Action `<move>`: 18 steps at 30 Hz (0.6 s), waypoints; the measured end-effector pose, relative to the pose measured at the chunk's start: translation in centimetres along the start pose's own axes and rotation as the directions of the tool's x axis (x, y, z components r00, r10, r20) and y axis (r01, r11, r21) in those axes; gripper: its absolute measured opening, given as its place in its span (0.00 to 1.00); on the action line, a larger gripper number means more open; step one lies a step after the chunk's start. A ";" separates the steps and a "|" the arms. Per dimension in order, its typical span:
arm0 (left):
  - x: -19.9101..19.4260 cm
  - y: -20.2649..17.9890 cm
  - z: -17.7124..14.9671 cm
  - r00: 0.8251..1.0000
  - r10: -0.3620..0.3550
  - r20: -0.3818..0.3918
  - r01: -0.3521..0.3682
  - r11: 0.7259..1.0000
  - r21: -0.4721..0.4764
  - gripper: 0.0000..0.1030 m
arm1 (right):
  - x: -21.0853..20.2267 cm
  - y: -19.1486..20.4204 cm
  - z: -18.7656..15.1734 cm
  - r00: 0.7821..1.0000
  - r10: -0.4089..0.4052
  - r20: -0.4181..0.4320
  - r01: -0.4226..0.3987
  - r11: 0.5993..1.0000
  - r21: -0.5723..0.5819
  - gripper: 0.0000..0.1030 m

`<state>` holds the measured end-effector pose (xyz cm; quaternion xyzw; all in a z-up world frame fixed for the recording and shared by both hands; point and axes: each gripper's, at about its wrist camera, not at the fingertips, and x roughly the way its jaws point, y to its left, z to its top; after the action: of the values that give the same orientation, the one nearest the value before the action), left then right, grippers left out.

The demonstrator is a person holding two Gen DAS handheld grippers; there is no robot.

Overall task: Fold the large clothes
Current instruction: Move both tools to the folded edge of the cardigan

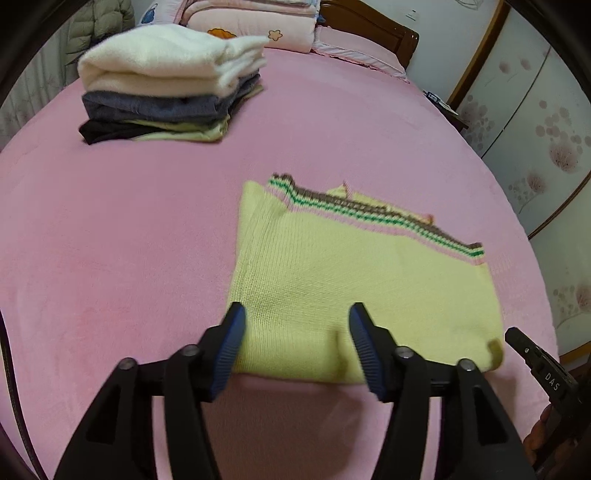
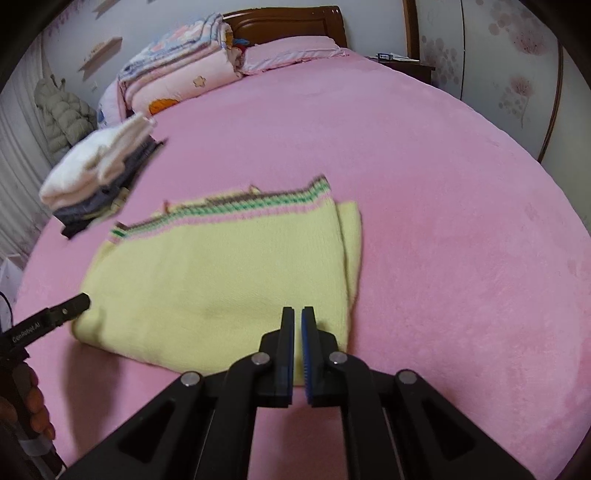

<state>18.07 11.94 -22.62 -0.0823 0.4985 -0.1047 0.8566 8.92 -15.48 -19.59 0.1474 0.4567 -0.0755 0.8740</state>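
A: While the yellow sweater [image 1: 347, 291] lies folded on the pink bed [image 1: 110, 258], state its position.

B: The sweater rests flat near the front edge of the bed, striped hem [image 2: 229, 212] on its far side. A stack of folded clothes [image 1: 166, 85] sits well beyond the sweater, to its left. Folded quilts [image 2: 177, 77] lie farther beyond the sweater, against the wooden headboard [image 2: 288, 22].

A: State the condition of the left gripper [image 1: 295, 347].

B: Jaws released. They stand apart over the near left edge of the sweater, and the pads do not press on the knit.

A: State the condition of the right gripper [image 2: 297, 350].

B: Jaws clenched, pads nearly touching. They sit over the near right corner of the sweater. No fabric shows between them.

A: Any contact between the two grippers?

B: None. Each stands at its own near corner of the sweater.
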 end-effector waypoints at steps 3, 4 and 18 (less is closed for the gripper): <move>-2.0 -0.5 0.3 1.000 -0.020 -0.022 0.019 0.999 -0.030 0.67 | -1.8 0.7 1.0 0.999 0.028 0.021 -0.028 1.000 -0.004 0.04; -2.6 -0.6 0.3 0.999 -0.032 -0.033 0.030 0.999 -0.045 0.69 | -2.5 1.0 1.3 0.999 0.043 0.029 -0.043 0.999 -0.005 0.04; -1.4 1.6 -4.3 0.969 -0.242 -0.060 0.215 0.933 -0.287 0.71 | -4.8 5.2 0.6 0.982 0.142 0.128 -0.133 0.988 -0.072 0.43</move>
<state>13.78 13.70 -23.92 -0.2542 0.5350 -0.1362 0.7941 8.08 -10.79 -14.37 0.1455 0.3882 -0.0101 0.9099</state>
